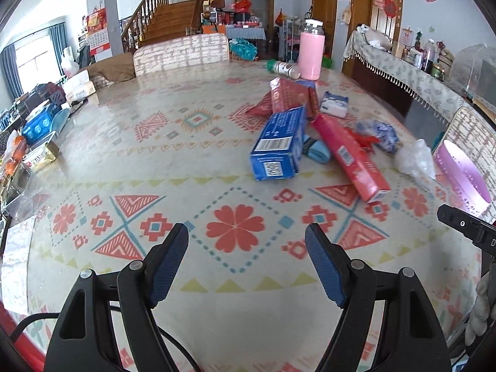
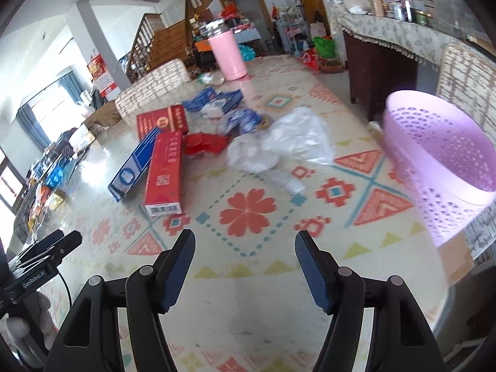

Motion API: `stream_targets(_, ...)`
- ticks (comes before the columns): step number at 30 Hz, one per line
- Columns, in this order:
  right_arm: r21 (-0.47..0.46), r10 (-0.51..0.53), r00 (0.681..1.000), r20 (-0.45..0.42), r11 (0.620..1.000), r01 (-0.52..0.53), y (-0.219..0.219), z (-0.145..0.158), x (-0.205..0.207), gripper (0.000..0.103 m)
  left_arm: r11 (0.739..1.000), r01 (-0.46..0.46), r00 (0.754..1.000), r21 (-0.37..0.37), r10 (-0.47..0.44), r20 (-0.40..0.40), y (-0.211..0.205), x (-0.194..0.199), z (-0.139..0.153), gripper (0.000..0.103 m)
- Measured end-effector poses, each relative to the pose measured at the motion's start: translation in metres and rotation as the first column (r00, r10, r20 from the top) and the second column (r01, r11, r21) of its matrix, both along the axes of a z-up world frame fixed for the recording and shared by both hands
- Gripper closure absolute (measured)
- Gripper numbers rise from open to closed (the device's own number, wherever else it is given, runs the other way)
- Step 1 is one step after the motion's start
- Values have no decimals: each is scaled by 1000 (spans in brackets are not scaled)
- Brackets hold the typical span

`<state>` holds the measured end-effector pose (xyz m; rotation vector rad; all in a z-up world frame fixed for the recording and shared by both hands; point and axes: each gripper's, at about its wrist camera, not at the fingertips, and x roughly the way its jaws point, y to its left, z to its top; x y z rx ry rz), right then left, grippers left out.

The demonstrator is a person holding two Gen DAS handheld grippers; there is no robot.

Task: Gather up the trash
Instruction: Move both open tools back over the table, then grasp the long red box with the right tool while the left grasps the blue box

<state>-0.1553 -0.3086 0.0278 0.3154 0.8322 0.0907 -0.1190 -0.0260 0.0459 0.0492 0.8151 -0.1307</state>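
Observation:
Trash lies in a heap on the patterned tablecloth: a blue carton (image 1: 277,147) (image 2: 135,162), a long red carton (image 1: 352,156) (image 2: 164,173), a flat red box (image 1: 290,97) (image 2: 162,121), crumpled clear plastic (image 1: 415,159) (image 2: 279,144), a blue-white wrapper (image 1: 379,135) (image 2: 241,117) and red scraps (image 2: 204,142). A pink perforated basket (image 1: 463,175) (image 2: 440,161) stands at the table's right edge. My left gripper (image 1: 246,234) is open over bare cloth, short of the heap. My right gripper (image 2: 245,240) is open too, with nothing between its fingers, the basket to its right.
A pink tumbler (image 1: 311,51) (image 2: 228,55) and a toppled small bottle (image 1: 283,68) stand at the far side. Boxes and packets (image 1: 40,127) crowd the left edge. Chairs (image 1: 181,52) ring the table; a draped sideboard (image 1: 403,71) is on the right.

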Motion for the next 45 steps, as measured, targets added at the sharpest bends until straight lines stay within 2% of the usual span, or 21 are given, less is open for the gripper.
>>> stream_targets(10,-14,124,992,-17,992,-124,49,1,56,32,997,60,998,-43,-61,-16,-6,61,9,26)
stream_targets(14,-15,152,988,-40,988,-153,65,-5,79,32,993,75,996,-93,-79,-36,-9,92,10,26)
stream_targets(18,-17,156,986,-65,987,-157,73,-12,98,32,986,90,992,-142,-101,-76,-12,122,4,26)
stream_targets(25,-33,154,985,-77,987,-156,79,-15,119,32,983,112,979,-143,-134,-153,-25,151,-17,26)
stream_targets(28,-46,154,985,-76,986,-158,82,-15,125,32,985,119,977,-126,-139,-161,-30,152,-20,26)
stream_targets(30,-52,159,984,-76,985,-163,83,-15,127,38,984,122,975,-133,-144,-168,-31,151,-21,27)
stream_targets(32,-58,162,984,-76,984,-167,83,-15,127,47,982,130,974,-137,-152,-168,-30,149,-20,46)
stream_targets(34,-54,172,982,-78,983,-176,83,-15,128,58,981,135,973,-140,-158,-167,-30,146,-18,51)
stream_targets(35,-54,172,982,-78,983,-176,82,-16,127,59,980,138,974,-142,-160,-162,-30,143,-16,55)
stream_targets(39,-27,174,983,-61,984,-176,74,-12,117,60,983,137,981,-126,-152,-120,-32,122,-3,58)
stream_targets(45,7,161,987,-7,987,-161,49,1,83,60,973,179,981,-142,-188,-50,-36,88,21,58)
